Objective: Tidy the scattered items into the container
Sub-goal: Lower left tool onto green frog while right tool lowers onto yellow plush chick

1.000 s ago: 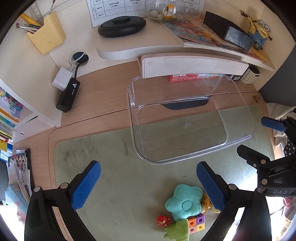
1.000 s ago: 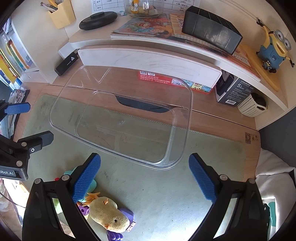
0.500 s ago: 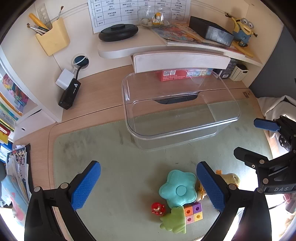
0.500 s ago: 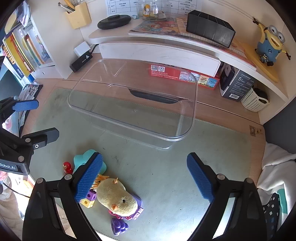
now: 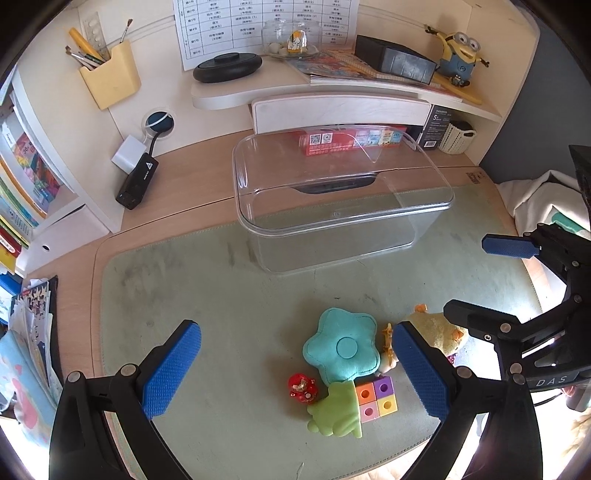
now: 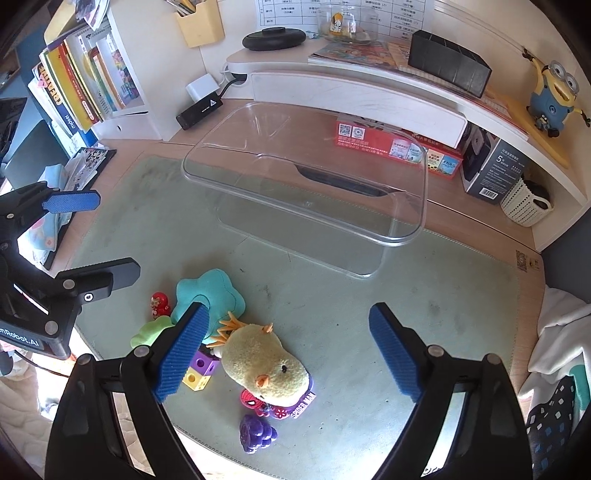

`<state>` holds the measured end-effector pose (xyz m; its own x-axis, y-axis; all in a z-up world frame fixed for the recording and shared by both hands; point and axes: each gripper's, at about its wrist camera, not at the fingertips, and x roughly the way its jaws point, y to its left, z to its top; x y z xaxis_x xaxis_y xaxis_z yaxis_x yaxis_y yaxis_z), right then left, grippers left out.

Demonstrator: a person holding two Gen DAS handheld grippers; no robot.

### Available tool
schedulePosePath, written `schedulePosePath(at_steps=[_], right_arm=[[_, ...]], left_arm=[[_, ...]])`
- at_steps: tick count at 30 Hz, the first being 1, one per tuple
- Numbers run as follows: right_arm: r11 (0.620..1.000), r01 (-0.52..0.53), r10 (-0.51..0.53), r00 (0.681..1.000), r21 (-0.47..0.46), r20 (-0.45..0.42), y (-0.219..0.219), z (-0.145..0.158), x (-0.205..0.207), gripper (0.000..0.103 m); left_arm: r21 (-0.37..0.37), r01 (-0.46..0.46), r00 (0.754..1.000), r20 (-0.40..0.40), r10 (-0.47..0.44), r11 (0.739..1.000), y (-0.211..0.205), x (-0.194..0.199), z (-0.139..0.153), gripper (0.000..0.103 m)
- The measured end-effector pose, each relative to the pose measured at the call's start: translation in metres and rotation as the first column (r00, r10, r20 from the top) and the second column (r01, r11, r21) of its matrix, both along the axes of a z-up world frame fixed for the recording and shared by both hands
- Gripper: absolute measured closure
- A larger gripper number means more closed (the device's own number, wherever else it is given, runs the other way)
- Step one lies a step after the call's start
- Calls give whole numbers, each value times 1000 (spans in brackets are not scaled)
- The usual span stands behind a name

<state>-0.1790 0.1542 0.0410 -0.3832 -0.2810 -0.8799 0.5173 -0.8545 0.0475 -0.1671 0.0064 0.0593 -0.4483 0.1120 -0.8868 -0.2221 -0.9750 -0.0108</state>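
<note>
Clear plastic container (image 5: pixel 343 206) stands empty beyond the heaped toys (image 6: pixel 255 354).

Left wrist view: fuzzy yellow plush chick (image 5: pixel 437 332) partly hidden behind left tool's blue pad at 3 o'clock of teal flower cushion (image 5: pixel 341 349). Right wrist view: red Spider-Man figure (image 6: pixel 255 400) mostly covered by the chick; multicoloured cube block (image 6: pixel 199 371) half behind a blue pad. Wall timetable print (image 5: pixel 266 22) too small to read, cut at 12 o'clock edge.
</note>
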Motion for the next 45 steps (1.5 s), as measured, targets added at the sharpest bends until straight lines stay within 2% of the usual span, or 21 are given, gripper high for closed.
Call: schedulePosePath(at_steps=[6, 17, 25, 40, 45], right_arm=[[1000, -7, 7, 1000, -21, 0, 4, -7, 10, 17], [998, -54, 53, 999, -33, -11, 4, -24, 33, 21], [997, -65, 64, 998, -38, -29, 4, -33, 40, 22], [998, -53, 52, 998, -38, -19, 8, -52, 45, 22], [999, -49, 48, 998, -14, -40, 5, -56, 47, 22]], left_arm=[[-37, 21, 998, -53, -23, 999, 5, 18, -1, 1], [-7, 30, 999, -44, -30, 1000, 6, 42, -25, 1], [53, 20, 999, -27, -19, 998, 3, 53, -38, 1], [-6, 83, 993, -81, -83, 997, 16, 80, -60, 1], [-16, 83, 994, -75, -84, 996, 20, 77, -69, 10]])
